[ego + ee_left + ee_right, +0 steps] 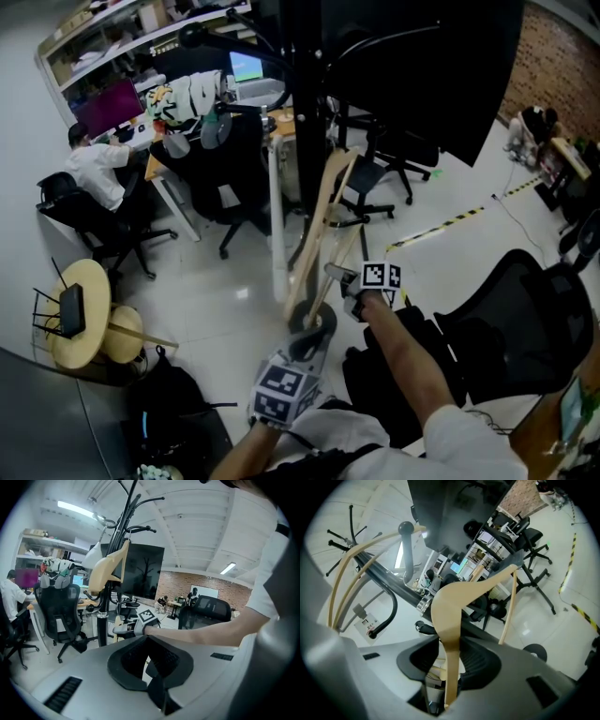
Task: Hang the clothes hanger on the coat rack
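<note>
Office seen from above, over a pale glossy floor (234,300). At centre, a tall black metal coat rack (307,112) with curved arms at the top. Leaning close beside its pole, a pale wooden clothes hanger (323,220), held clear of the floor, lower part pinched in the right gripper (336,274).

In the right gripper view, jaws clamped on one flat wooden arm of that clothes hanger (450,606), the wood running straight down between the black pads, with the rack's dark pole (389,581) slanting just behind. Hanger's hook too hard to make out, so no telling whether on a rack arm or not.

Left gripper (314,326) lower and nearer the body, just below the hanger's bottom end in the head view. In the left gripper view, jaws slightly spread and holding nothing, only pale floor in the gap.

To the right, a black mesh office chair (525,319). At far left, a round pale wooden stool (80,323) and a seated person in a white top (94,169) at a desk. Yellow-and-black striped tape (450,223) across the floor beyond.
</note>
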The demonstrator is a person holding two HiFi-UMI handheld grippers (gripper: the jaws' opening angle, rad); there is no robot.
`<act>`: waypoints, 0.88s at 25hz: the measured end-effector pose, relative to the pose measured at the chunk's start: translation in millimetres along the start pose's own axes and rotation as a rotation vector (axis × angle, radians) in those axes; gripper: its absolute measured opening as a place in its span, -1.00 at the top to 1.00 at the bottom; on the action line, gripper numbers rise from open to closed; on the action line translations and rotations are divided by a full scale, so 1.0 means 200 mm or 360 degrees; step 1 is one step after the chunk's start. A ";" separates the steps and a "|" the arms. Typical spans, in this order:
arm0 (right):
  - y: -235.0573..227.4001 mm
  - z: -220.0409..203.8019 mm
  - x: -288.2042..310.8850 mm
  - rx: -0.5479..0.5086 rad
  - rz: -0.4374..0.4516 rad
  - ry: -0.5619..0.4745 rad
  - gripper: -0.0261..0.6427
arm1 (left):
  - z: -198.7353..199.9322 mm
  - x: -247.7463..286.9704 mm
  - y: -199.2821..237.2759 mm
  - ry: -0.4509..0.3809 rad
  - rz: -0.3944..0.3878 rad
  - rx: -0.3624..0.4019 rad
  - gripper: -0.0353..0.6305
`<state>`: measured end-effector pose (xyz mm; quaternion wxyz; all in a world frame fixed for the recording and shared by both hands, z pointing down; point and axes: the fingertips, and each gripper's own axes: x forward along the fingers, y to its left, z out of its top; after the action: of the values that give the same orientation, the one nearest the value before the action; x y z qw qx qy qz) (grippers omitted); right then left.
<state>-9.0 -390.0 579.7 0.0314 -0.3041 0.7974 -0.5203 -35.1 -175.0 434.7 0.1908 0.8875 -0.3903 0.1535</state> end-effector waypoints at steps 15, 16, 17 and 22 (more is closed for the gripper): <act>0.13 0.05 -0.22 -0.0215 -0.0274 -0.0206 0.14 | -0.21 -0.16 0.39 0.0090 0.0027 -0.0172 0.91; 0.17 0.06 -0.26 -0.0245 -0.0298 -0.0239 0.14 | -0.20 -0.17 0.42 0.0084 0.0026 -0.0178 0.91; 0.20 0.06 -0.31 -0.0279 -0.0325 -0.0270 0.15 | -0.20 -0.17 0.44 0.0077 0.0022 -0.0181 0.91; 0.37 0.05 -0.59 -0.0473 -0.0512 -0.0424 0.56 | -0.18 -0.18 0.47 0.0050 -0.0057 -0.0180 0.91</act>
<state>57.2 -315.9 480.3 0.0079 -0.4942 0.7953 -0.3510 -133.1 -193.7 471.7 0.2493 0.8796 -0.3795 0.1416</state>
